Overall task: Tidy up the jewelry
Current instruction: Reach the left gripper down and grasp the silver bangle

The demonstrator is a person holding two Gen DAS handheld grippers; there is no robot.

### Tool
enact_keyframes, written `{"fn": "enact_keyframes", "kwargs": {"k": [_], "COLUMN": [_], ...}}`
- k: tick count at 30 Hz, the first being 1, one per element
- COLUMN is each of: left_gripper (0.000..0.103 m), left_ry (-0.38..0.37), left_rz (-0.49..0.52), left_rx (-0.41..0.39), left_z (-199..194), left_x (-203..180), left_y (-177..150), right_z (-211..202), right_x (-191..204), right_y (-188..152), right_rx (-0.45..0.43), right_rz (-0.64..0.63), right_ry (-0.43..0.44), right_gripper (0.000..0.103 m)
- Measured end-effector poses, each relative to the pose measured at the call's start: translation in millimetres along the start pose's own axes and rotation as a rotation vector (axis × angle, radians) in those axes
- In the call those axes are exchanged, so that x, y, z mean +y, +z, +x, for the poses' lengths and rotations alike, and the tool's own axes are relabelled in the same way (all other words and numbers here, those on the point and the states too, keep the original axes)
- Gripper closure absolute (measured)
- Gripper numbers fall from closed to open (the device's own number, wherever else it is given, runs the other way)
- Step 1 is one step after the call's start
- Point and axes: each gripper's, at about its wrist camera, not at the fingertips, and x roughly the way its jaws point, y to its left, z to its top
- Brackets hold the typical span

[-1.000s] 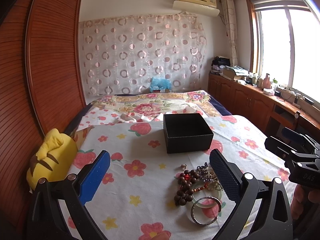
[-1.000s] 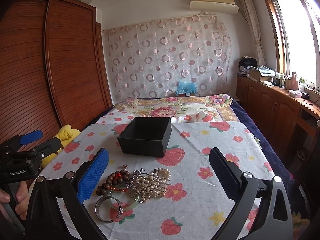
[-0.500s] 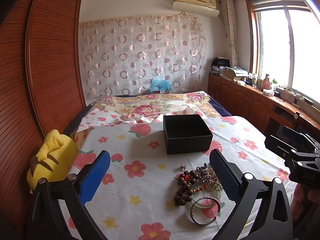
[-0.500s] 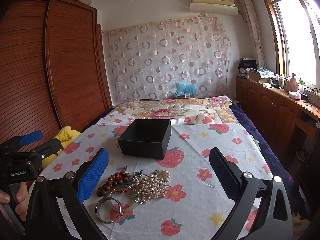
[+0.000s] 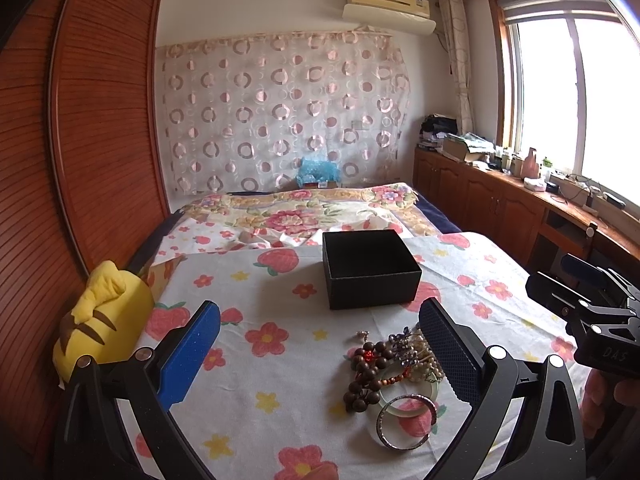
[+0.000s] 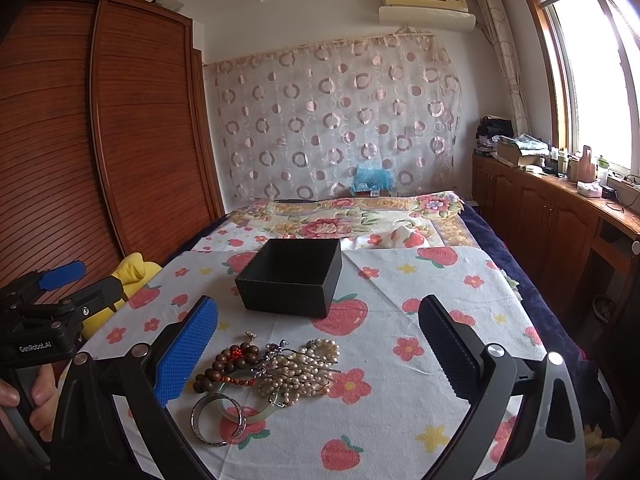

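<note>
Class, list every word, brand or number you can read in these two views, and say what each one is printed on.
"GenRobot.AI": on the body of the left gripper, seen from the right wrist camera.
"DAS": on the body of the right gripper, seen from the left wrist camera.
Sticker on the air conditioner: too small to read.
Label under the blue bag by the curtain: too blurred to read.

The box [image 6: 290, 284] looks like matt black card with a fine grain. The cloth [image 6: 400, 320] under it is soft printed fabric. The bangle [image 6: 218, 420] is shiny metal, the dark beads [image 6: 224, 364] polished wood, the pearls [image 6: 296, 372] glossy. The wardrobe [image 6: 120, 140] is ribbed, varnished wood.
</note>
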Motion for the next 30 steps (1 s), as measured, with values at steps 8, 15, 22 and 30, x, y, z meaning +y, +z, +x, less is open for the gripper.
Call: {"fn": "enact_keyframes", "kwargs": {"k": [8,15,22,30], "left_gripper": [0.006,0.006,0.006,0.006], "left_ry": [-0.001,-0.003,-0.015,-0.052], "left_rz": [0.0,-0.006,-0.011,-0.018], "left_rx": [0.0,0.004,0.053,0.147], "left_z": [-1,-2,7,31], "left_x": [-3,-5,-1,17], "left_y": [2,2,-6,-28], "right_z": [0,12,21,40], "right_x": [-1,2,5,0], "right_y": [-1,-2,-8,-26], "right_rx": [-0.001,0.004,0.037,0.094], "right_rz": [0.0,-0.005,-0.022,-0.036], "right_ry": [0.002,-0.001,-0.008,-0.026], "right_gripper": [0.002,0.002,0.002,0.002]}}
